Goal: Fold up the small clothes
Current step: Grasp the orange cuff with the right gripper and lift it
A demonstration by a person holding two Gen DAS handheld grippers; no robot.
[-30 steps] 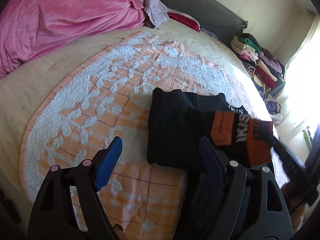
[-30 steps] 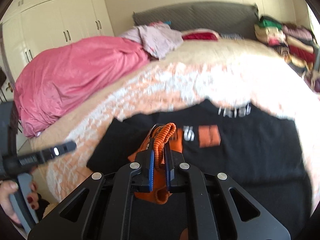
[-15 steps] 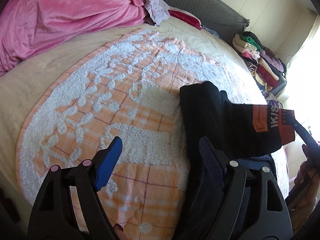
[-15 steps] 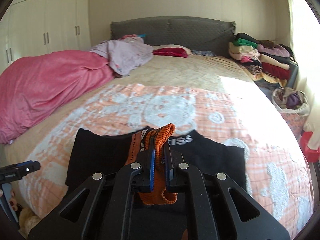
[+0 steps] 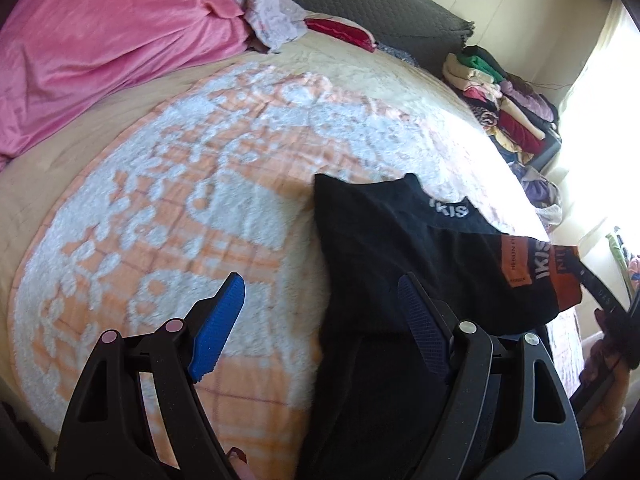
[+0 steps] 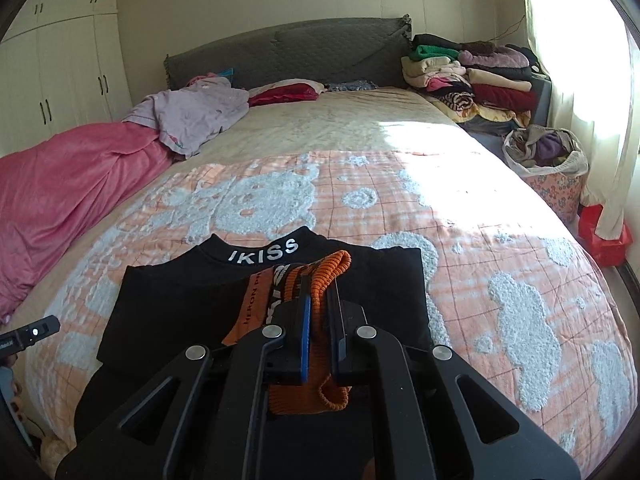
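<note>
Across the bed (image 6: 360,120), an orange-and-white checked blanket (image 6: 460,216) with tufted animal shapes is spread flat, which gives a wide, soft folding surface; its pile looks fluffy and slightly grippy. On its near part lies the black sweater (image 6: 172,300), body flat, collar lettered "IKISS" pointing toward the headboard (image 6: 288,48). It looks like a fine, dense knit with a ribbed orange cuff (image 6: 326,272).

Pushed to the far left side, a pink satin-like quilt (image 5: 100,40) and a crumpled lilac garment (image 6: 192,112) sit bunched, probably to keep the working area free. Stacked folded clothes (image 6: 472,76) are piled beside the headboard on the right, likely finished or waiting work.

Over the sweater's right part, the right hand-held gripper (image 6: 318,316) is clamped on the orange cuff and holds the sleeve raised above the body, seemingly to carry it across the chest for a fold. The left hand-held gripper (image 5: 320,320) hovers with its 2 blue ribbed pads (image 5: 218,326) spread wide, holding nothing, just over the sweater's left edge, probably ready to pin or pinch that side.
</note>
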